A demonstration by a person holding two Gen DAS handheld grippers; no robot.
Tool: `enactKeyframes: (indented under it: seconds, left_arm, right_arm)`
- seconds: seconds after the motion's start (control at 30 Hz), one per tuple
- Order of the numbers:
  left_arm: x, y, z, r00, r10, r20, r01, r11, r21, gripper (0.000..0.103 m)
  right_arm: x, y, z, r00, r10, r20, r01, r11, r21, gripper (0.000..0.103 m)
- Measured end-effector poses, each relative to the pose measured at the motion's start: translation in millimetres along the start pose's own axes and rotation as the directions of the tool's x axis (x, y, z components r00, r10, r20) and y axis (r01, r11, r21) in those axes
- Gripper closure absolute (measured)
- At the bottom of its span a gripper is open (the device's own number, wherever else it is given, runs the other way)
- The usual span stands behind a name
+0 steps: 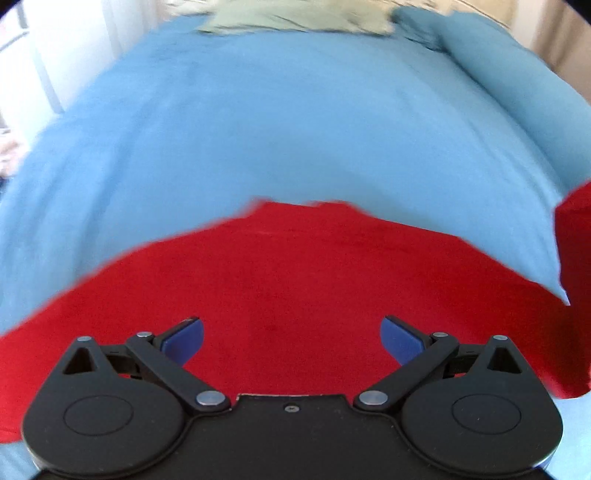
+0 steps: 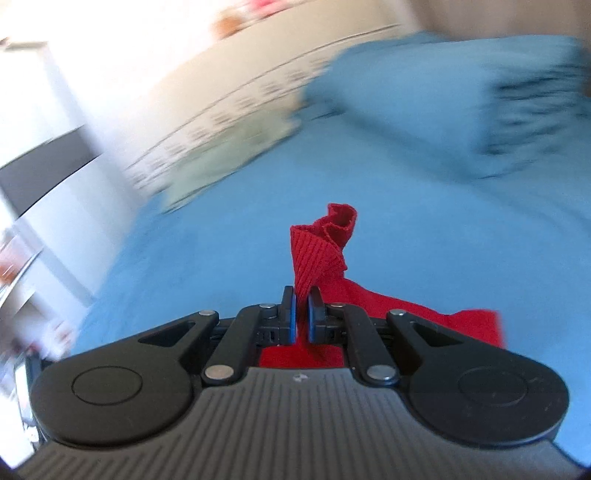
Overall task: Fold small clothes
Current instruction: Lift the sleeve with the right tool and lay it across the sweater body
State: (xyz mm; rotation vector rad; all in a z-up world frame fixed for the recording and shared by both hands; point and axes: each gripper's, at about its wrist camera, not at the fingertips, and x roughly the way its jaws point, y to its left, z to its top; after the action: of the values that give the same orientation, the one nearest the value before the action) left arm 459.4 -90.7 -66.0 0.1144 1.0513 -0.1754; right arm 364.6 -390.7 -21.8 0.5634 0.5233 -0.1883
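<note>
A bed covered in a blue sheet [image 1: 295, 122] carries 1 red garment [image 1: 295, 280] at its near edge, 1 pale green cloth [image 1: 295, 18] at the far edge, and blue bedding [image 2: 461, 96] bunched far right.

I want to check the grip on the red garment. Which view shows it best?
The right wrist view: the right gripper is shut on a ribbed edge of the red garment, sharp and centred. The left wrist view shows only the garment's broad body on the blue sheet, under the open left gripper.
</note>
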Motion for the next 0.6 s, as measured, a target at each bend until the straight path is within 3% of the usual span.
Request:
enactKeyframes:
  seconds: [0.1, 0.23, 0.37, 0.6]
  left_arm:
    - [-14.9, 59.3, -4.7, 0.998, 0.062, 0.025, -0.061, 0.997, -0.037, 0.0]
    - [-17.8, 118.3, -14.7, 0.995, 0.092, 0.025, -0.089, 0.991, -0.103, 0.0]
    - [-3.9, 143.6, -25.7, 0.998, 0.059, -0.027, -0.062, 0.991, -0.115, 0.0]
    - [10.7, 147.3, -33.3, 0.999, -0.038, -0.038, 0.033, 0.993, -0.114, 0.0]
  right_arm:
    - [33.0, 65.0, -26.7, 0.988, 0.143, -0.059, -0.147, 0.987, -0.064, 0.081]
    - [68.8, 136.5, -80.6, 0.948, 0.263, -0.182, -0.292, 0.944, -0.157, 0.081]
    - [94.6, 172.7, -143.5, 0.915, 0.255, -0.312, -0.343, 0.898, -0.275, 0.081]
    - [113.9, 189.3, -222.3, 0.914, 0.149, -0.378, -0.321, 0.837, -0.444, 0.081]
